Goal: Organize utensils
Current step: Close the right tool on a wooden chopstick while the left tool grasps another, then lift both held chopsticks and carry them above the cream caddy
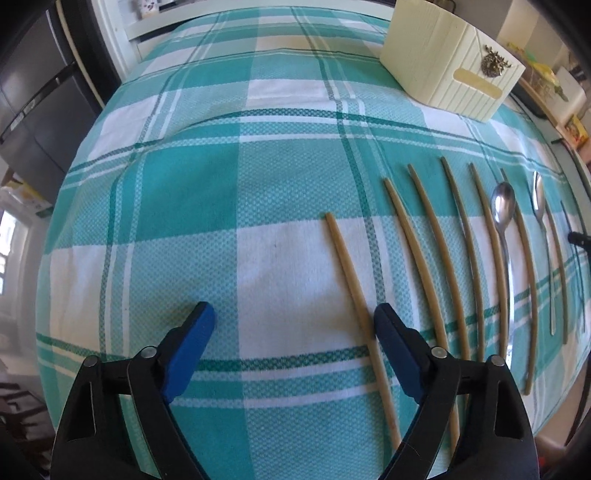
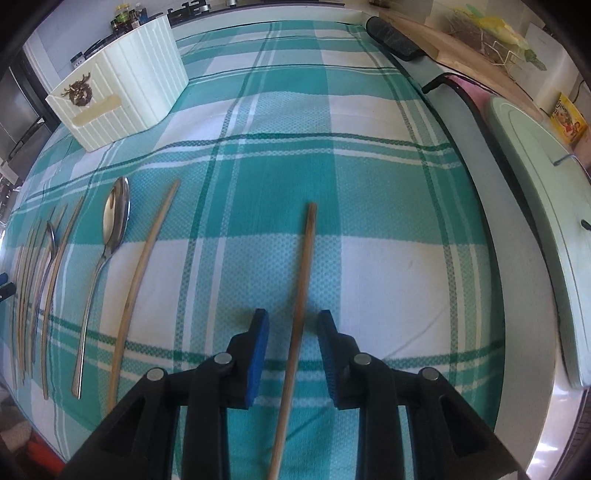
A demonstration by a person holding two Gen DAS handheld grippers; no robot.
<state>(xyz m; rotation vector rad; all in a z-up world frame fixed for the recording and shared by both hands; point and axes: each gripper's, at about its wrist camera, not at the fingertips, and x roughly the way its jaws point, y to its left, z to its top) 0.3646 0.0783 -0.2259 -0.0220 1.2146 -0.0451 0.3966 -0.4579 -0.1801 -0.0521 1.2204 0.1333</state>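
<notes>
cream holder [image 1: 443, 70] (taped label [image 1: 478, 83] blank), chopsticks [image 1: 354, 280]

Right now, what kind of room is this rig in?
Probably a home kitchen or dining area: a table under a teal checked tablecloth, a dark fridge-like appliance beside it, and jars on a counter behind the cream holder box.

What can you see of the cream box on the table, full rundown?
The cream box is pale, off-white, with vertical ribbing on its walls, plastic or painted wood by the look. One end face carries a small bronze wreath-like ornament and a strip of tan tape beneath it. It stands upright on the teal checked tablecloth, at the far side, beyond the row of chopsticks and spoons, touching none of them. Its inside cannot be seen.
</notes>
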